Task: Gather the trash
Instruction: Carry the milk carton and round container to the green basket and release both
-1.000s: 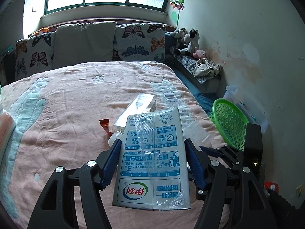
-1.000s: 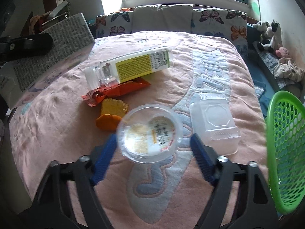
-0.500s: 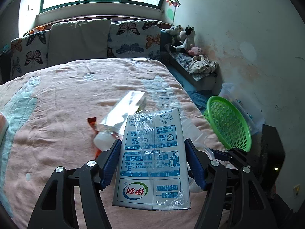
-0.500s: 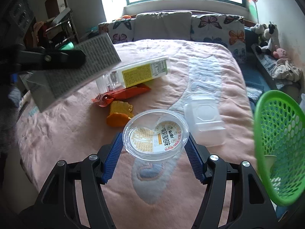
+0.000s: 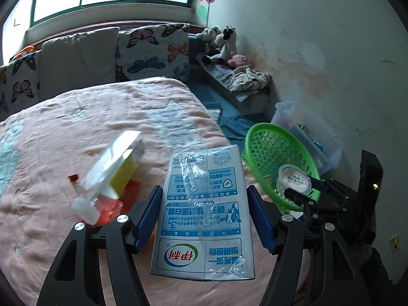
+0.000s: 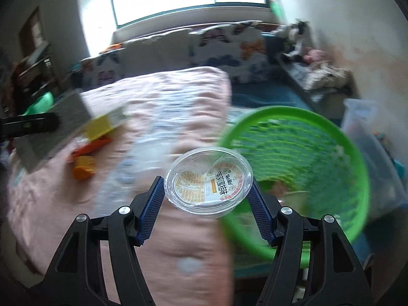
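Trash on both sides, each piece clamped. Left gripper (image 5: pixel 204 216): blue fingers (image 5: pixel 148 216) partway open, pressed against the two long sides of a flat milk carton (image 5: pixel 204 219) with loose clear film, held up over the pink bed (image 5: pixel 63 132). On the bed just left of it, a yellow-labelled bottle (image 5: pixel 112 170) over an orange wrapper (image 5: pixel 112 204). Right gripper (image 6: pixel 207 204): fingers (image 6: pixel 258 214) half-spread, just drawn in a little, gripping a round clear plastic cup (image 6: pixel 207 181) by its rim, at the near rim of the green basket (image 6: pixel 331 137) beside the bed. Surroundings blurred in right wrist view.
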Action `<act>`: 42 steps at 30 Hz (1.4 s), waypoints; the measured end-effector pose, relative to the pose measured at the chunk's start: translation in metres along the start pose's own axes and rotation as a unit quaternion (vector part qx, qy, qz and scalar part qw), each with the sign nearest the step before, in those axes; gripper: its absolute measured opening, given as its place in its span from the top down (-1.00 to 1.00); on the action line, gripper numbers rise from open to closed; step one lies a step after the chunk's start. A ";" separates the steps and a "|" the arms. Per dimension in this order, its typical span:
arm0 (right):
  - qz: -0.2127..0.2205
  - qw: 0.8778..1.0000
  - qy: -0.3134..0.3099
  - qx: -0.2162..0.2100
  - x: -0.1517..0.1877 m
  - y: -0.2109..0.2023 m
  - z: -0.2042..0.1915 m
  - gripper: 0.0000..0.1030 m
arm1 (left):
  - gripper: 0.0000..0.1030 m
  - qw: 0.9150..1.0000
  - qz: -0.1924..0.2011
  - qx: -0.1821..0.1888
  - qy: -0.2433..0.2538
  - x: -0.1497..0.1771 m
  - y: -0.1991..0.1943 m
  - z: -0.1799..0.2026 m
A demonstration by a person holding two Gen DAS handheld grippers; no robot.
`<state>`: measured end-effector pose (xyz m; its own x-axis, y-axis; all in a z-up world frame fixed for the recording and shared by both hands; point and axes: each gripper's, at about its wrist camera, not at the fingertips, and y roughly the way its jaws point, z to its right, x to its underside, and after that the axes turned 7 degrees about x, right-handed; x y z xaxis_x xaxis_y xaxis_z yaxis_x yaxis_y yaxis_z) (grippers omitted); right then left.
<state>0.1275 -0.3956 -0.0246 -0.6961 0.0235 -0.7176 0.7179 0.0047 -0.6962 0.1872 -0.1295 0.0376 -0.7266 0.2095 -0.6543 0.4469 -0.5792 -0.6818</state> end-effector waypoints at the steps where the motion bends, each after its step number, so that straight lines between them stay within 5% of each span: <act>1: -0.003 1.000 0.005 0.007 0.001 0.003 0.009 -0.27 | -0.25 1.000 -0.001 0.001 0.001 -0.002 0.003 0.003; 16: -0.039 0.996 0.073 0.038 0.023 0.033 0.082 -0.32 | -0.25 0.999 -0.014 0.019 0.039 -0.031 0.047 0.058; 20: -0.037 0.995 0.080 0.036 0.025 0.033 0.087 -0.53 | -0.25 0.998 -0.022 0.023 0.051 -0.038 0.064 0.077; 42: 0.020 0.996 0.086 0.035 0.053 -0.034 0.102 -0.54 | -0.26 0.991 -0.097 0.034 0.086 -0.042 0.179 0.148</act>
<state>0.0646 -0.4960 -0.0411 -0.6508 0.1922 -0.7345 0.7375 -0.0701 -0.6717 0.2204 -0.3590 -0.0083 -0.6927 0.4496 -0.5640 0.2678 -0.5658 -0.7799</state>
